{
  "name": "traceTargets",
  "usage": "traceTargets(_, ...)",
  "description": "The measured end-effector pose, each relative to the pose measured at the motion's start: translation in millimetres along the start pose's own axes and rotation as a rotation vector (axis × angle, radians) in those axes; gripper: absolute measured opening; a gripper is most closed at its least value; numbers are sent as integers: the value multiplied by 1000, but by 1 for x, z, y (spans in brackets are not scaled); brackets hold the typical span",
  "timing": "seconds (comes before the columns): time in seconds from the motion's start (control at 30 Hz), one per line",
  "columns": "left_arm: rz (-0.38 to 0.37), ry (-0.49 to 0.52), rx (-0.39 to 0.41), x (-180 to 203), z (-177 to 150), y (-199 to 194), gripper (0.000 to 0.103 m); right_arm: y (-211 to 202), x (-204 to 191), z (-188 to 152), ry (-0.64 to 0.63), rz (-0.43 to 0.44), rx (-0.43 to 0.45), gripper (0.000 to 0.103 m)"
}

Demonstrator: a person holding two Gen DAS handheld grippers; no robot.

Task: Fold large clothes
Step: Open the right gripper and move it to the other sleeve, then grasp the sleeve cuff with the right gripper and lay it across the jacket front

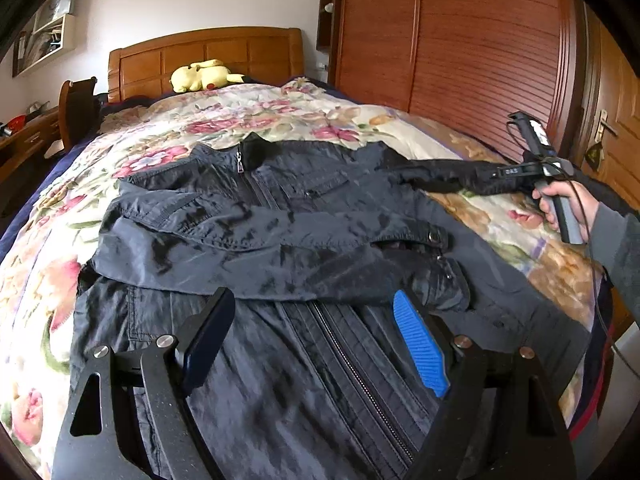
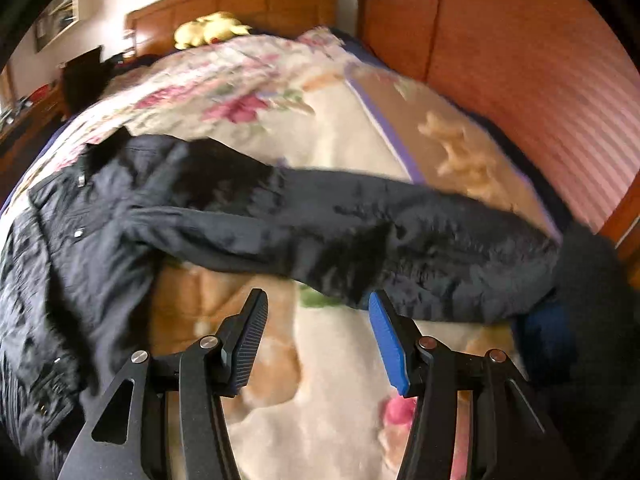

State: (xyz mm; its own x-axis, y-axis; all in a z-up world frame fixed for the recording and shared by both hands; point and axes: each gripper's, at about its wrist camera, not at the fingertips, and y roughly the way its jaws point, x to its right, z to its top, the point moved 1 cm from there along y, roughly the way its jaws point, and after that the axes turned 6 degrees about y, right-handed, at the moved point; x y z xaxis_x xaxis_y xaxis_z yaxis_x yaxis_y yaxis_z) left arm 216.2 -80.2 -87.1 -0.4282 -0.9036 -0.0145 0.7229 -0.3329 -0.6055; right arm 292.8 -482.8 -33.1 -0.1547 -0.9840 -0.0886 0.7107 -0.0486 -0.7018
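While the dark zip-front jacket (image 1: 280, 216) lies face-up across the floral bedspread (image 1: 224, 112), collar toward the headboard, you are partway through tucking in the sleeves. One sleeve (image 1: 224, 236) already lies folded across the chest. The other sleeve (image 2: 400, 240) stretches out sideways toward the wardrobe side of the bed, still unfolded.

Your left tongs (image 1: 316, 340) hover over the lower front of the jacket, jaws wide apart, nothing between them. Your right tongs (image 2: 316, 336) stand apart too, above bare bedspread just beside the outstretched sleeve; no cloth sits between the pads, though the blue pad looks close to the sleeve's near edge. In the left view your right hand (image 1: 560, 204) sits by the sleeve's end, and whether anything there touches the cuff I cannot tell.

As I judge it, your next move is to take that sleeve near the cuff, lift it clear, and carry it across the chest over the first. Grip enough of the slippery fabric that it won't slide out mid-swing.
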Motion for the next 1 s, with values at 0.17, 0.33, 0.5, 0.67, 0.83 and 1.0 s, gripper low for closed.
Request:
traceTargets(0.17, 9, 23, -24, 5, -4, 4, 82, 41, -7, 16, 47, -46, -36, 55)
traceTargets(0.33, 13, 28, -38, 6, -6, 5, 82, 79, -22, 26, -8, -97, -69, 55)
traceTargets(0.5, 8, 24, -32, 5, -5, 2, 82, 98, -31, 29, -59, -147, -123, 55)
traceTargets(0.67, 10, 22, -33, 4, -4, 1, 82, 109, -41, 34, -125, -224, -127, 55)
traceTargets(0.83, 18, 15, -38, 2, -5, 1, 82, 114, -55, 50, -168, -266, -103, 8)
traceTargets(1.0, 18, 8, -29, -1, -3, -4, 82, 78, -82, 78, -188, -259, 49, 5)
